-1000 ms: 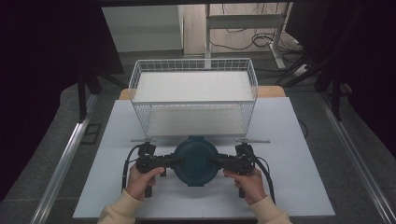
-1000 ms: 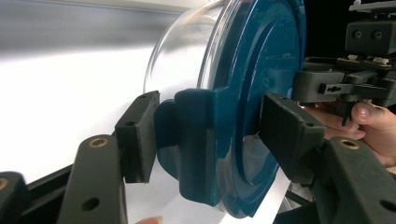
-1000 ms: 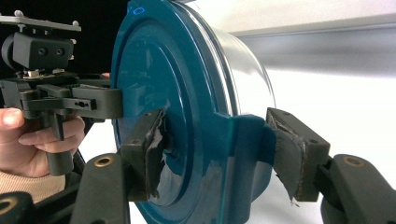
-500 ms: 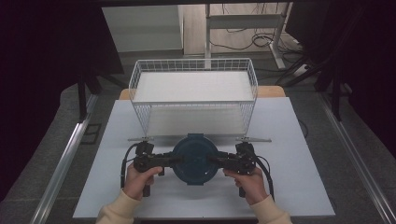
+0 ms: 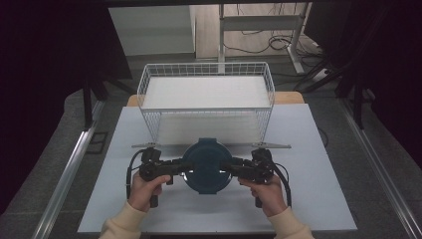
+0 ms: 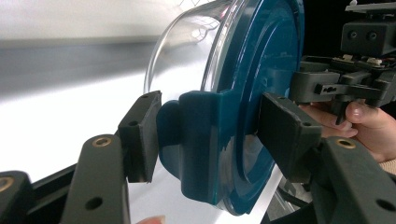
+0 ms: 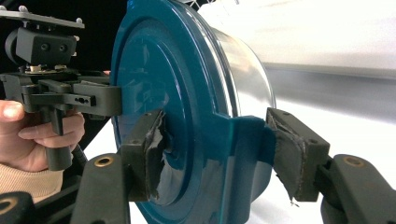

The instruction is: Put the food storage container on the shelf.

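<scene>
A round clear container with a dark teal lid hangs between my two grippers, just above the white table. My left gripper is shut on the lid's left clip tab: one pad presses the tab's outer face, the other the lid's top. My right gripper is shut on the opposite tab in the same way. The clear glass body shows behind the lid in the right gripper view. Each gripper view also takes in the other gripper and the hand that holds it.
A white wire basket stands just beyond the container, with flat handles sticking out at its base. The white table has bare room to either side. Dark floor, a metal rail and desk legs surround it.
Both grippers have carried the container slightly up and forward, toward the basket. Their hold on the lid tabs is unchanged.
</scene>
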